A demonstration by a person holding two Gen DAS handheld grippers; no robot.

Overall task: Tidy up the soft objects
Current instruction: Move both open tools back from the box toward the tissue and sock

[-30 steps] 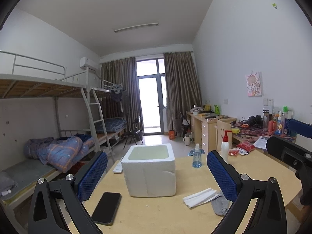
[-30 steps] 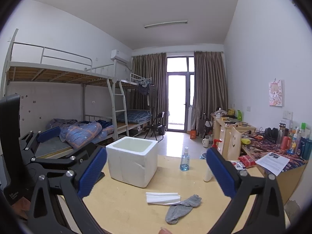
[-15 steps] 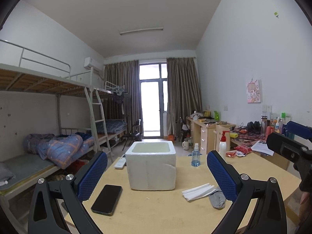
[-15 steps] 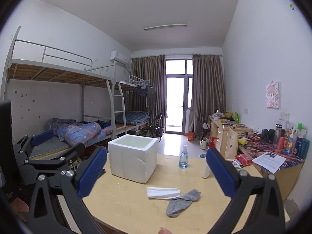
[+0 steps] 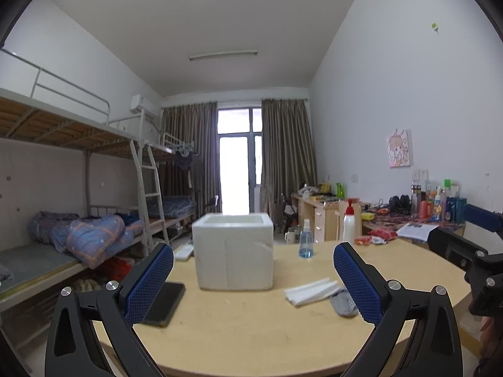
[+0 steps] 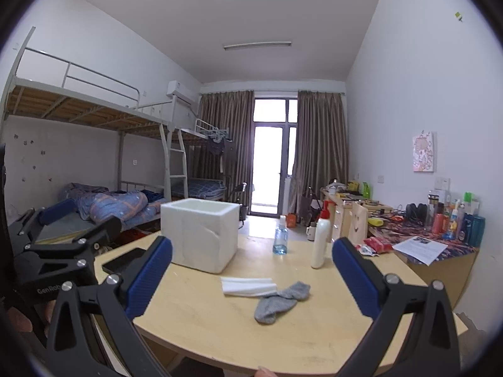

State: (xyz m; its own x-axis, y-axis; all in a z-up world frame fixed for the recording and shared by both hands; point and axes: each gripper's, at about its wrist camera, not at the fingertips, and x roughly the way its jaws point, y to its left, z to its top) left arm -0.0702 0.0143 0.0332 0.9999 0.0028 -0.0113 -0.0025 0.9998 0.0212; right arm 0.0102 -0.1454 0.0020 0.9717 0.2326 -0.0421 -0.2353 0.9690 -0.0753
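A grey sock (image 6: 280,301) lies on the wooden table (image 6: 220,330), touching a folded white cloth (image 6: 246,286). Both also show in the left wrist view, the sock (image 5: 343,303) partly behind my right finger and the cloth (image 5: 311,290) beside it. A white foam box (image 5: 232,251) stands open-topped at the table's middle; it also shows in the right wrist view (image 6: 201,235). My left gripper (image 5: 253,279) is open and empty above the near table edge. My right gripper (image 6: 251,279) is open and empty, with the sock between its fingers further ahead.
A black phone (image 5: 165,303) lies left of the box. A small blue bottle (image 6: 280,235) and a white pump bottle (image 6: 319,238) stand at the far side. Snack packets (image 6: 375,246) and a cluttered desk (image 6: 440,238) are right; bunk beds (image 6: 94,163) are left.
Both grippers have dropped lower and pulled back toward the near table edge. The box's rim now sits near eye level. Nothing on the table has moved.
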